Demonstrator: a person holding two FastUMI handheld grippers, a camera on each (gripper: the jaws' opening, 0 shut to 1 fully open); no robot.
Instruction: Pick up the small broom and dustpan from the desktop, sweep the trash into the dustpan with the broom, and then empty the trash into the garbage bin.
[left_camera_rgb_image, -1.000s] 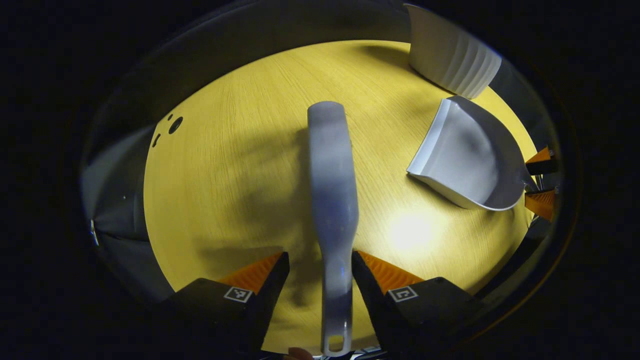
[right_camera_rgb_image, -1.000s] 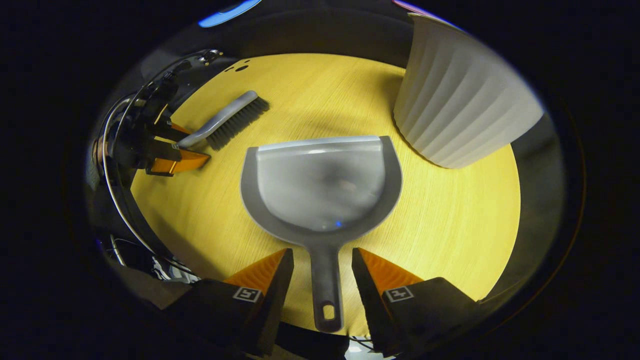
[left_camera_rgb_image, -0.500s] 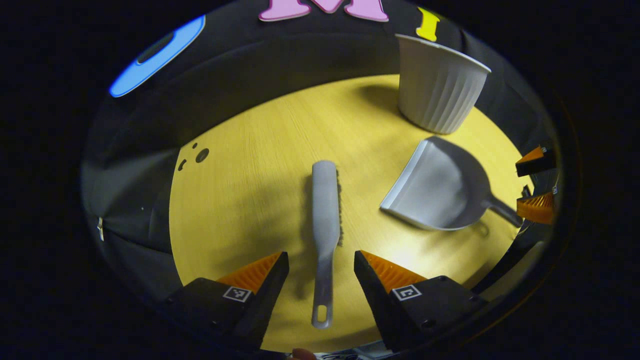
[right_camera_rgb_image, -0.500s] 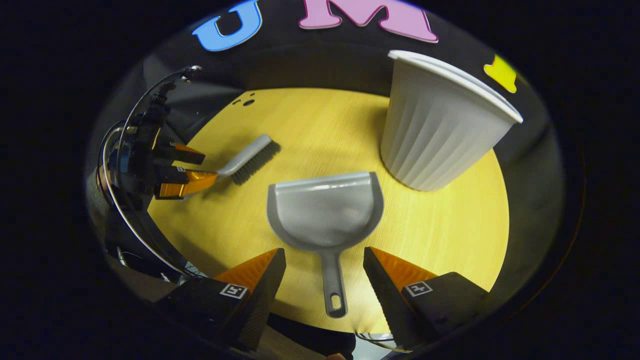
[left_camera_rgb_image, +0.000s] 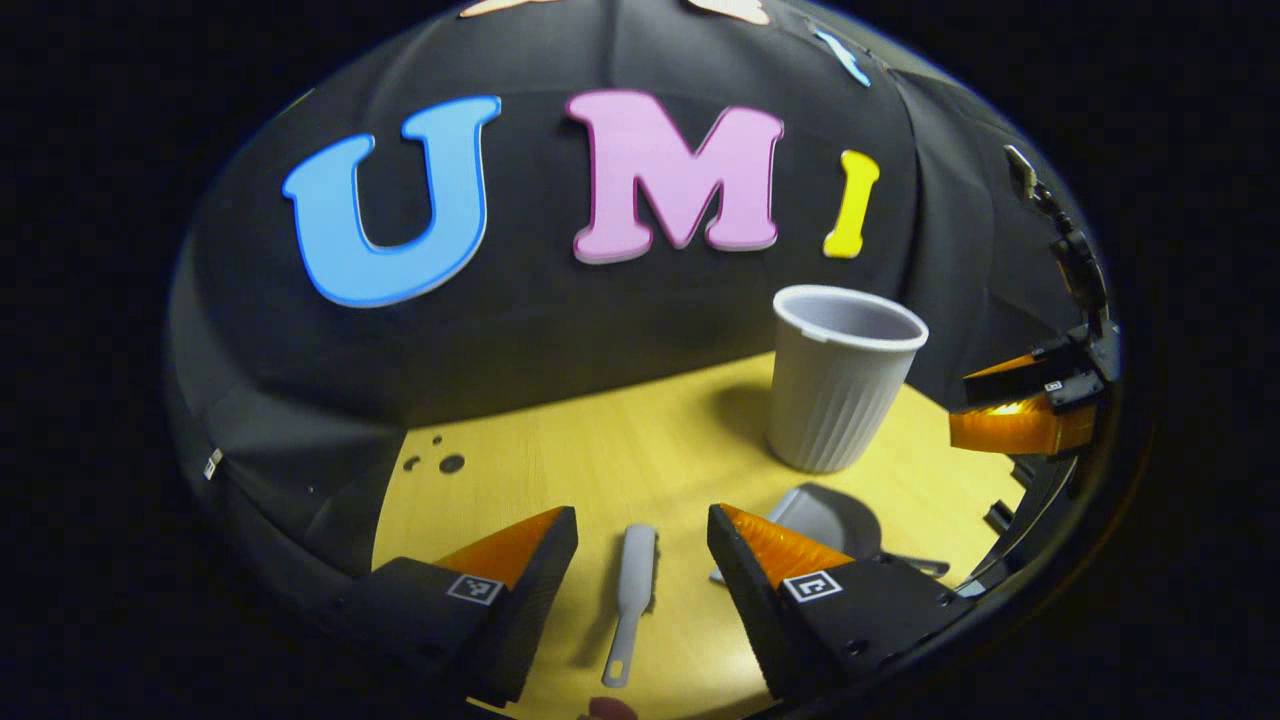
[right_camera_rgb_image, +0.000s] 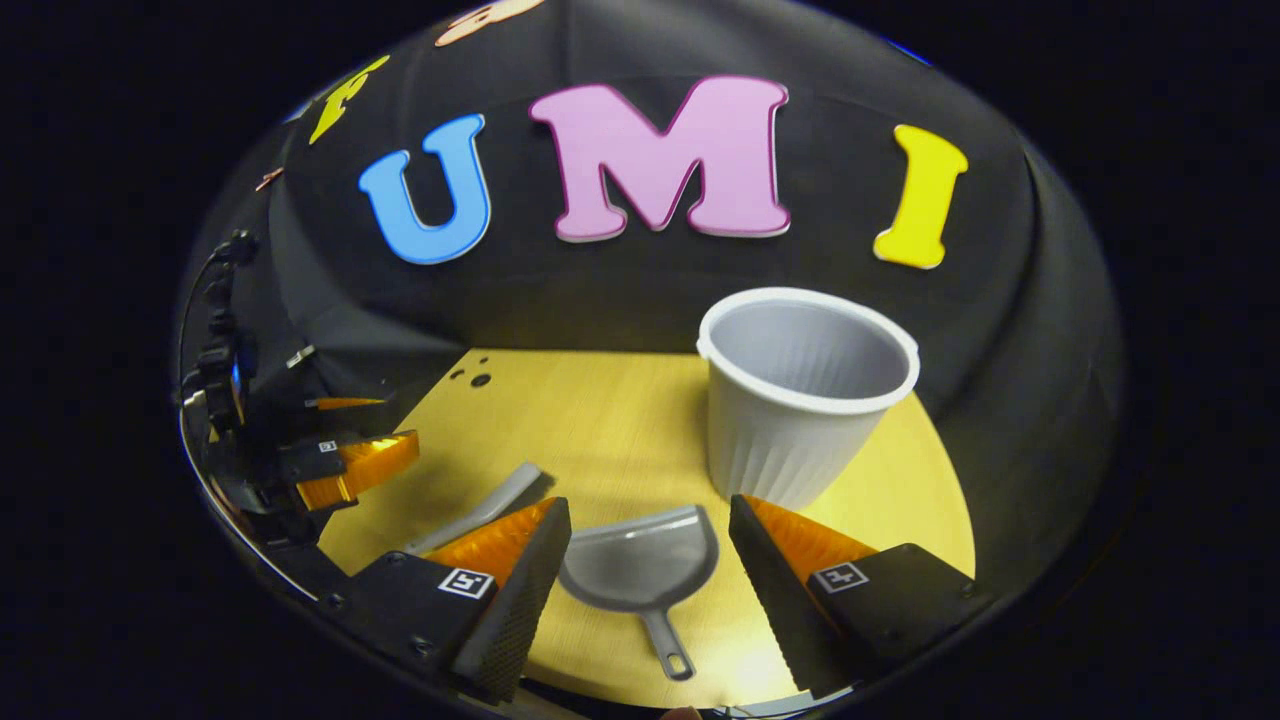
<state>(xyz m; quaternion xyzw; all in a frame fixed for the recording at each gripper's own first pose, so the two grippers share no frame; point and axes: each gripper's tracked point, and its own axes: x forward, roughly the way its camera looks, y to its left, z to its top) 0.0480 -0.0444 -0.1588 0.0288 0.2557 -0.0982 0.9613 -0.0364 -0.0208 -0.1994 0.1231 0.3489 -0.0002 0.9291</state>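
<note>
Fingers of my left gripper (left_camera_rgb_image: 641, 540) and right gripper (right_camera_rgb_image: 648, 530) stand apart, empty. Broom (left_camera_rgb_image: 630, 595) and dustpan (right_camera_rgb_image: 640, 575) lie flat on the surface (right_camera_rgb_image: 590, 420); I should descend squarely, straddling each handle before closing.

Dim booth, sharp focus, fisheye-bent edges, soft shadows.

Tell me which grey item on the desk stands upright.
The ribbed garbage bin: it stands upright, mouth open upward. The small broom and dustpan both lie flat on the wooden desktop.
</note>
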